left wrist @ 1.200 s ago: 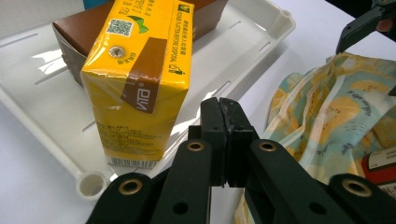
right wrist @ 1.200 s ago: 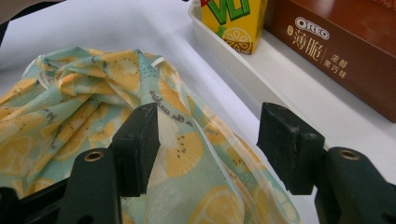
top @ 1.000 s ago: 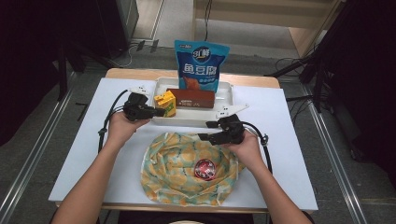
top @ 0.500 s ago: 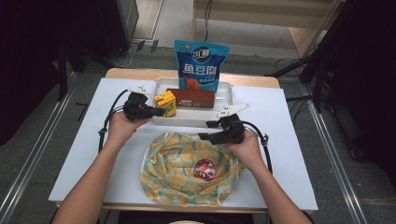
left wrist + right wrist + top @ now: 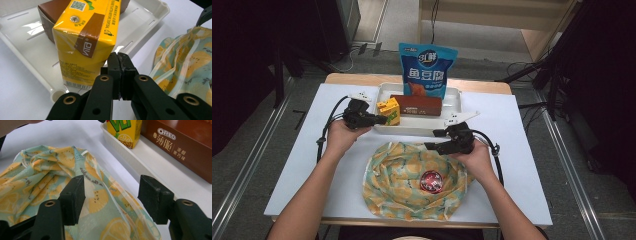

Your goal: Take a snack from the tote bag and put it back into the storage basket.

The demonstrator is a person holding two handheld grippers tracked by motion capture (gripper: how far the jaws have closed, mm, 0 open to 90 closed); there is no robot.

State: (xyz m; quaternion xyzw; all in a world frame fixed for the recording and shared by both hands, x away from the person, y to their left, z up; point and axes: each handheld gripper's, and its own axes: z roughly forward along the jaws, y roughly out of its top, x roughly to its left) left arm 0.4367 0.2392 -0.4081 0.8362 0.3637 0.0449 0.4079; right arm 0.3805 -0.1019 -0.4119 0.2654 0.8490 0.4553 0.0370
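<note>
My left gripper (image 5: pixel 371 119) has its 2 jaws pressed together with nothing between them, the tips just beside the yellow Vita drink carton (image 5: pixel 85 42). The carton stands upright at the left end of the white tray (image 5: pixel 412 127), touching the brown Oreo box (image 5: pixel 416 105). My right gripper (image 5: pixel 437 146) has its jaws spread apart over the upper edge of the lemon-print bag (image 5: pixel 409 182) (fabric lies below the gap; the pads do not press it). The bag lies flat on the white table (image 5: pixel 307 170), near the tray. A blue snack pouch (image 5: pixel 427 70) stands behind the tray.
</note>
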